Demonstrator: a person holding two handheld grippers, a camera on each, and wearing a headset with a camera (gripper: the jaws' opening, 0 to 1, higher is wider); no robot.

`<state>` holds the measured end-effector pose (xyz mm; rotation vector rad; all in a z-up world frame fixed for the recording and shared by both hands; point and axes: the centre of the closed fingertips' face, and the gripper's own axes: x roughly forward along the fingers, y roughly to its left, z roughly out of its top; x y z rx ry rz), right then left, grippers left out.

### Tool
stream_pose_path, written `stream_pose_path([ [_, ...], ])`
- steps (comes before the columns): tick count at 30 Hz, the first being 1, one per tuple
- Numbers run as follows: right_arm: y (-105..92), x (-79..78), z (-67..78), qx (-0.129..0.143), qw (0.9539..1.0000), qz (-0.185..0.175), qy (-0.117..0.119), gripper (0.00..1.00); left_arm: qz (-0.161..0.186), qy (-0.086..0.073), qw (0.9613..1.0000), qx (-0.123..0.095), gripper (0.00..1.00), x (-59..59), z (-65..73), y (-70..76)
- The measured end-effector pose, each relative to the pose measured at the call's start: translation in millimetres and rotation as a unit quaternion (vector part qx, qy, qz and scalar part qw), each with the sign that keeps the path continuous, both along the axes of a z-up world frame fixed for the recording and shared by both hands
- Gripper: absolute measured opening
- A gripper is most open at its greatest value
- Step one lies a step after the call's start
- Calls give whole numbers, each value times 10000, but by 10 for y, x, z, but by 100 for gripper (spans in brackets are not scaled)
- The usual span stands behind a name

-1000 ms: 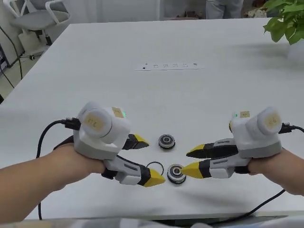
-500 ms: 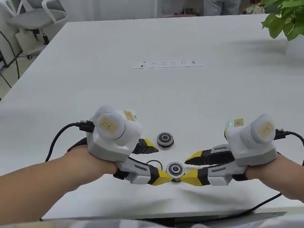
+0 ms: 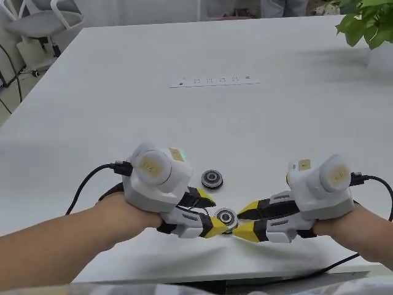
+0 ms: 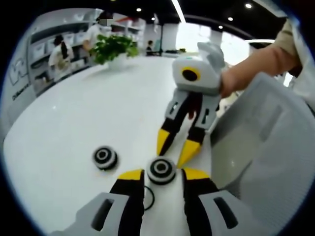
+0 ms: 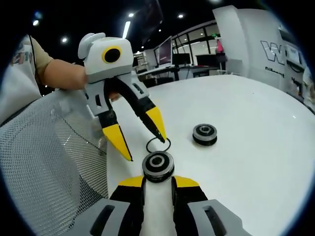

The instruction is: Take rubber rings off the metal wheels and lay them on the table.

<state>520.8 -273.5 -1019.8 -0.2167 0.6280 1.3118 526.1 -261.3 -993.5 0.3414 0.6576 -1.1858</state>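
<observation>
Left gripper (image 4: 163, 173) jaws open at wheel (image 4: 161, 168) near table (image 3: 184, 123) edge; right gripper (image 5: 158, 181) jaws unclear.

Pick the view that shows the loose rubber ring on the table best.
The right gripper view: the rubber ring lies clearly outlined beside the left tongs. The left gripper view shows part of it behind a jaw; the head view barely shows it.

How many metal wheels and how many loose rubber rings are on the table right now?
Metal wheels: 2 (near wheel, far wheel)
Loose rubber rings: 1
Total: 3
</observation>
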Motion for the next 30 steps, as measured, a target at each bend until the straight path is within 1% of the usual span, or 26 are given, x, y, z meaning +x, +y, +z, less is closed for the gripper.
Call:
stream_pose_path([
  [4,-4,20,1,6,10000,-29,-38,15,-17,-3,10000,40,27,9,-43,-16],
  [9,-5,18,5,14,10000,-30,-84,13,-81,-37,9999,113,21,3,-93,-41],
  [10,-7,20,4,13,10000,-34,-90,12,-113,-135,9998,81,20,20,-80,-56],
  [12,-15,31,-1,11,9999,-45,-110,11,-134,-162,9997,114,19,7,-93,-78],
  [15,-18,38,-8,20,9999,-67,-105,9,-111,-361,9991,205,14,50,-103,-74],
  [17,-15,40,-6,22,9999,-77,-108,9,-70,-365,9991,179,14,56,-101,-70],
  [19,-15,44,-8,21,9999,-102,-107,8,-70,-414,9989,187,14,49,-104,-71],
  [21,-17,44,-9,27,9999,-130,-79,8,-49,-437,9989,186,14,52,-100,-70],
  [23,-25,50,-14,25,9999,-167,-29,5,-7,-447,9989,169,13,50,-99,-69],
  [24,-36,52,-20,18,9998,-196,19,2,8,-461,9988,159,13,47,-98,-69],
  [28,-34,56,-20,78,9992,-365,166,0,37,-499,9986,161,13,49,-93,-65],
  [30,-37,80,-17,131,9982,-536,243,0,-25,-613,9978,259,13,52,-97,-62],
])
